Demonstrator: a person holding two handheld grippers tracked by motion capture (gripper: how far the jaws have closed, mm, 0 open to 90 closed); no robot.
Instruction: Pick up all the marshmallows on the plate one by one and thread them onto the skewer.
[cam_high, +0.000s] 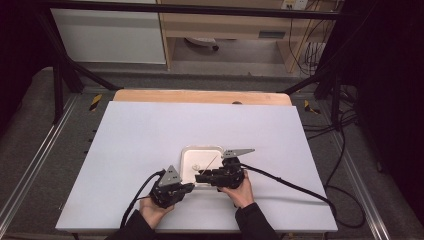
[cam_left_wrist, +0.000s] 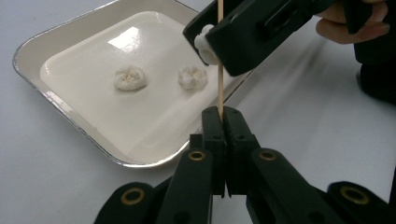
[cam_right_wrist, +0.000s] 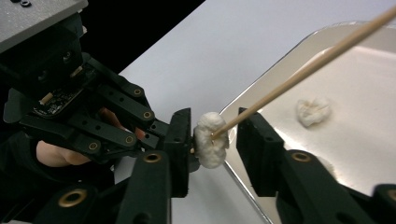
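Observation:
My left gripper (cam_left_wrist: 226, 116) is shut on the lower end of a thin wooden skewer (cam_left_wrist: 220, 88), which stands up from its jaws. A white puffy lump (cam_right_wrist: 211, 139) is threaded on the skewer. My right gripper (cam_right_wrist: 215, 135) stands open around that lump: one jaw rests against it and the other is a gap away. Two more white lumps (cam_left_wrist: 130, 78) (cam_left_wrist: 192, 77) lie on the pale tray (cam_left_wrist: 56, 100). From above, both grippers (cam_high: 191, 186) (cam_high: 200, 177) meet at the tray's (cam_high: 187, 152) near edge.
The tray sits on a white table top (cam_high: 150, 130) with bare surface on all sides. Black cables (cam_high: 290, 185) trail from each gripper toward the table's near edge. A person's hands (cam_high: 240, 192) hold the grippers from below.

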